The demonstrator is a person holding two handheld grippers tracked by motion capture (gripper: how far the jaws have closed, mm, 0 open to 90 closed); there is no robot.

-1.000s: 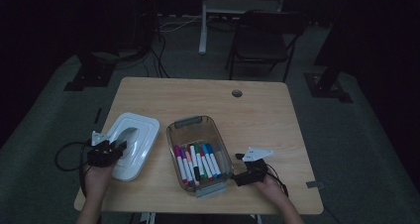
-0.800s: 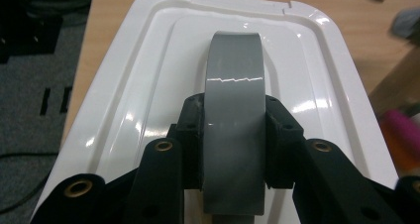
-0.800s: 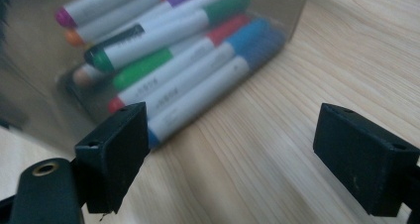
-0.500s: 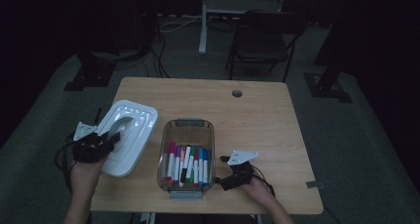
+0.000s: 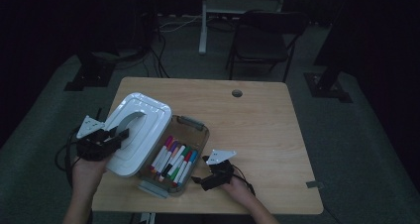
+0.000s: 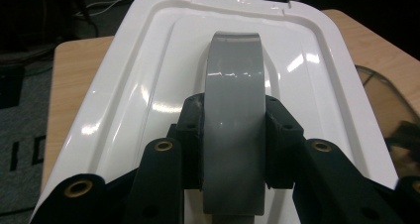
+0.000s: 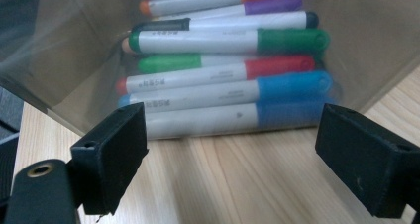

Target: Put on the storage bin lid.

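The clear plastic rectangular bin (image 5: 190,130), loaded with coloured marker pens (image 5: 174,159) lying side by side, sits on the light wooden table (image 5: 257,125) toward its near left part. The left gripper (image 5: 118,133) is pinched on the grey arched handle (image 6: 232,115) of the white plastic lid (image 5: 132,130), which is tilted up and leans over the bin's left side, its left edge past the table's edge. The right gripper (image 5: 199,180) rests on the table just beside the bin's right wall, jaws spread wide and gripping nothing, facing the pens through that wall.
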